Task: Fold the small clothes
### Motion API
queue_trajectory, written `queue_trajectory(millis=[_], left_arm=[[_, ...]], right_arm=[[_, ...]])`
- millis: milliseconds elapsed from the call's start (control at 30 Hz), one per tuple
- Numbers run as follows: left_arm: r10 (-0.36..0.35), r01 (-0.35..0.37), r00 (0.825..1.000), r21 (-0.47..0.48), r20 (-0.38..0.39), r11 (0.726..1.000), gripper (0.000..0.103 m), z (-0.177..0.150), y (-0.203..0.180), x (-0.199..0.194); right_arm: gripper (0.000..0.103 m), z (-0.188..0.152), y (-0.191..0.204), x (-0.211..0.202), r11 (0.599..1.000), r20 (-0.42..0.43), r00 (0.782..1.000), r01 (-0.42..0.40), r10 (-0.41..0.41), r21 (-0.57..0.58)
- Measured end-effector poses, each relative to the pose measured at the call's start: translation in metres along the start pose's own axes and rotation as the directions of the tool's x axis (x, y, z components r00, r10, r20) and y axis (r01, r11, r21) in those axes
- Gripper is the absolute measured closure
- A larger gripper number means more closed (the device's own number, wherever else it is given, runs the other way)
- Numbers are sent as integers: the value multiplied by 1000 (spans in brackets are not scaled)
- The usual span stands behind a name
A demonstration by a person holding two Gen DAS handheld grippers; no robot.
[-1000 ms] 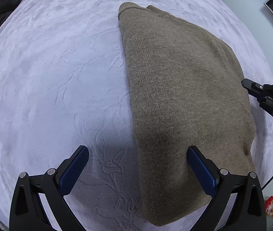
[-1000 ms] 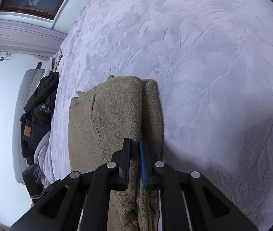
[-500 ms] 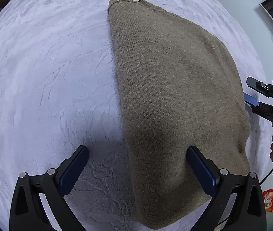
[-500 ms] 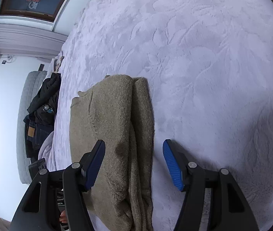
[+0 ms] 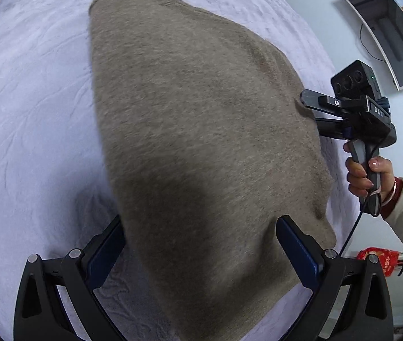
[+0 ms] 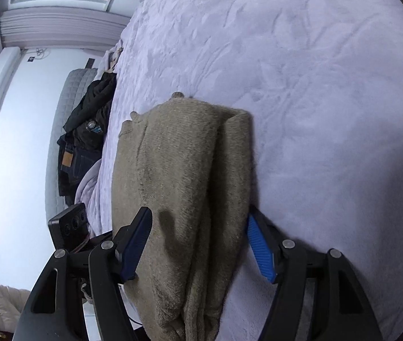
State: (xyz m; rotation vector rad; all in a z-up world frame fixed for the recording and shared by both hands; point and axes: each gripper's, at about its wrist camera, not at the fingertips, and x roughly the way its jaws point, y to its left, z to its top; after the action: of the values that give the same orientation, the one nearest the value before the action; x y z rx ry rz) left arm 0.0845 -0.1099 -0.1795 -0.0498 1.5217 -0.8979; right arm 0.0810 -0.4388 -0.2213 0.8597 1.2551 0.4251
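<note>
A folded tan knit sweater (image 5: 201, 142) lies on a pale lilac bedspread (image 5: 31, 113). My left gripper (image 5: 198, 244) is open, its blue-padded jaws straddling the sweater's near end just above it. In the right wrist view the sweater (image 6: 184, 187) shows as stacked folded layers. My right gripper (image 6: 198, 244) is open, with the layered edge between its jaws. The right gripper also shows in the left wrist view (image 5: 315, 108), at the sweater's right edge, held by a hand.
Dark clothes and jeans (image 6: 85, 136) are piled by a grey quilted headboard (image 6: 65, 108) at the bed's far side. A wall-mounted screen (image 5: 392, 34) and a red packet (image 5: 377, 258) on the floor lie off the bed's right edge.
My right gripper opened from shut on the sweater's edge and now straddles the layers. Both grippers moved closer in over the sweater.
</note>
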Motion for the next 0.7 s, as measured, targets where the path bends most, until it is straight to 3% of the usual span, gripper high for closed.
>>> queue_trajectory(millis=[67, 200, 267, 333, 400, 467, 700], left_arm=[[-22, 22, 1000, 7, 0, 1000, 1, 5, -7, 5], [36, -36, 999, 6, -4, 999, 1, 7, -11, 19], [37, -37, 999, 0, 29, 999, 7, 5, -13, 12], [31, -31, 998, -1, 56, 1000, 20, 1, -12, 3], [9, -9, 997, -11, 80, 1000, 38, -3, -10, -9], [-13, 15, 995, -20, 98, 1000, 48, -5, -7, -21], [-55, 53, 988, 17, 141, 998, 48, -31, -16, -64]], right_arm=[[31, 7, 4, 10, 999, -28, 999, -48, 47, -19], [36, 14, 0, 32, 998, -51, 997, -63, 63, 12], [60, 13, -3, 33, 997, -38, 998, -46, 48, 61], [66, 9, -2, 29, 994, -17, 997, -69, 71, 83], [68, 5, 5, 23, 993, 20, 996, -86, 84, 86], [68, 1, 12, 17, 985, 48, 990, -137, 132, 101], [68, -17, 50, 6, 974, 73, 979, -196, 189, 111]])
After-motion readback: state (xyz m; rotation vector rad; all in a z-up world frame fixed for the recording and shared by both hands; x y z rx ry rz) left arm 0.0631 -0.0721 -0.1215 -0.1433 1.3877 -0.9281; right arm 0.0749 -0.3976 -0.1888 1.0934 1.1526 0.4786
